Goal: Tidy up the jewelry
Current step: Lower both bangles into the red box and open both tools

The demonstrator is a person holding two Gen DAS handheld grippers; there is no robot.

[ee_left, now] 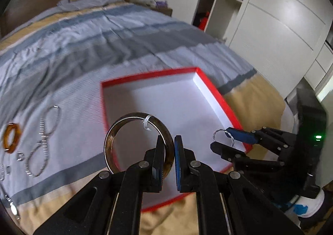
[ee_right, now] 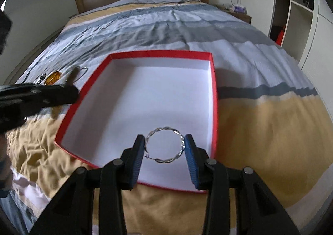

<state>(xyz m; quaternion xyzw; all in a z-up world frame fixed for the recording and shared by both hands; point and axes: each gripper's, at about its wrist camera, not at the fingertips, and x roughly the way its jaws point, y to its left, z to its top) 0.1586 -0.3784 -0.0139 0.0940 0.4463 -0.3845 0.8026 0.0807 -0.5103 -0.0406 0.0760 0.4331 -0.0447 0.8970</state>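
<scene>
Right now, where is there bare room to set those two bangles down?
The whole white floor of the red box is bare. The tan stripe of the bedspread to the box's right is open too. It is crowded left of the box, where the amber bangle and silver bracelets lie.

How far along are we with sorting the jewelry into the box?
Nothing is in the red box yet. The left tongs hold a brown bangle; the right tongs hold a twisted silver bracelet, both over the box. An amber bangle and silver bracelets wait on the bed.

Home bedroom (bed [ee_right: 177, 26], wardrobe [ee_left: 281, 26])
</scene>
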